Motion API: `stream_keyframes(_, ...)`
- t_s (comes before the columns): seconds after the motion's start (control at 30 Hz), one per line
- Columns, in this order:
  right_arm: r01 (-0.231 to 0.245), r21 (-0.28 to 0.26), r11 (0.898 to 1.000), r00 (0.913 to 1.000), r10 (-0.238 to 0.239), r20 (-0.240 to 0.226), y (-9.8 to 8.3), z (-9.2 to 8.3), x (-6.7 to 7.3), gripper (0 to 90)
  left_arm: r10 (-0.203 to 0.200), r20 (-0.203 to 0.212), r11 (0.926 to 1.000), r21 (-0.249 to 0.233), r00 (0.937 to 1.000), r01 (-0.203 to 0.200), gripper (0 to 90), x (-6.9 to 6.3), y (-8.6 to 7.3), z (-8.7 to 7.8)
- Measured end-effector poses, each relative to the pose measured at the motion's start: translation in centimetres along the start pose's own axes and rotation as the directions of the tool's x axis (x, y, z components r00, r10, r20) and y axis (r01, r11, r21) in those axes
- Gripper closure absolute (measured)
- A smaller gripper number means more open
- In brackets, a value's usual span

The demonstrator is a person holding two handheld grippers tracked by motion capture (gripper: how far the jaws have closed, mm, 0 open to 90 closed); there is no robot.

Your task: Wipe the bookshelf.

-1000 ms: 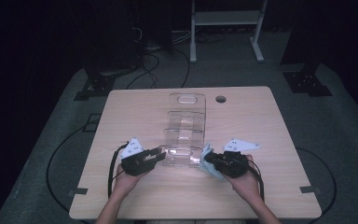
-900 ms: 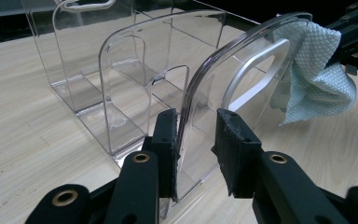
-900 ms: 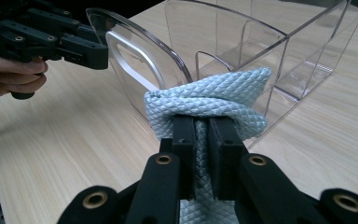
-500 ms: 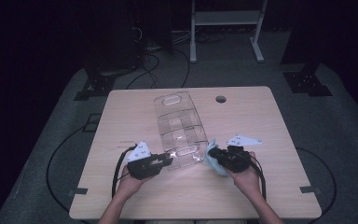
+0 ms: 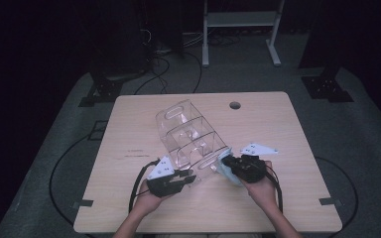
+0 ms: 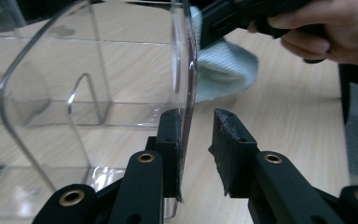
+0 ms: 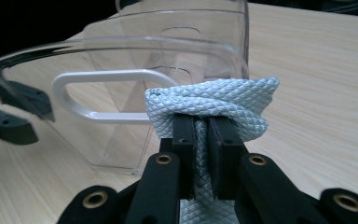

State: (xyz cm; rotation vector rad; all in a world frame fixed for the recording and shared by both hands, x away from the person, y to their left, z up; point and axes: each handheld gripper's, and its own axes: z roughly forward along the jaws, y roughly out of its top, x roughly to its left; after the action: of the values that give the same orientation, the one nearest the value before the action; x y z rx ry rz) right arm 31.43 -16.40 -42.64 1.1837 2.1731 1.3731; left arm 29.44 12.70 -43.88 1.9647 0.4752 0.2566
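Observation:
A clear acrylic organizer (image 5: 188, 136) with several compartments lies slanted on the wooden table (image 5: 287, 129), its far end swung left. My left gripper (image 5: 191, 178) is at its near corner. In the left gripper view the jaws (image 6: 198, 133) stand apart around the organizer's end wall (image 6: 189, 70); the wall rests against one pad, with a gap to the other. My right gripper (image 5: 228, 166) is shut on a folded light-blue cloth (image 5: 224, 171), held against the organizer's near right end. The cloth (image 7: 214, 105) bunches over the shut jaws (image 7: 201, 135), just in front of the organizer (image 7: 168, 51) and its slot handle.
A round cable hole (image 5: 234, 105) sits at the table's far edge. Cables trail from both grippers over the near table. Black cables lie on the floor at the left, and a white rack (image 5: 238, 20) stands behind the table. The other hand (image 6: 331, 28) shows in the left gripper view.
The organizer has turned from straight to slanted, its far end swinging left. My left gripper moved right and nearer along with its near corner. The right gripper with the cloth barely shifted.

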Motion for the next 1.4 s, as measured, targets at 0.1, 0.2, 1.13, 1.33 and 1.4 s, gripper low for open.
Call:
stream_keyframes(0.1,0.020,-0.035,0.999,0.9998,-0.020,0.001,0.8,-0.9,0.2,82.0,0.009,0.013,0.9999,0.005,0.9999,-0.009,71.5,-0.4,0.1,0.3)
stream_keyframes(0.2,0.019,-0.052,0.998,0.9998,-0.019,0.001,1.2,-1.3,0.1,82.0,0.010,0.018,0.9999,0.007,0.9998,-0.010,70.8,-0.7,0.2,0.5)
stream_keyframes(1.13,-0.046,0.020,0.999,0.9980,0.047,-0.042,-1.3,1.0,-2.0,81.6,-0.067,-0.153,0.9960,-0.068,0.9859,0.057,26.1,3.4,0.6,-3.2)
stream_keyframes(1.33,-0.048,0.009,0.999,0.9980,0.049,-0.039,-1.1,0.7,-2.3,81.5,-0.043,-0.212,0.9986,-0.038,0.9763,0.035,7.6,4.6,0.4,-2.3)
stream_keyframes(1.4,-0.052,0.010,0.999,0.9978,0.052,-0.042,-1.1,0.8,-2.3,81.5,-0.050,-0.230,0.9983,-0.042,0.9719,0.042,4.7,5.1,0.3,-2.0)
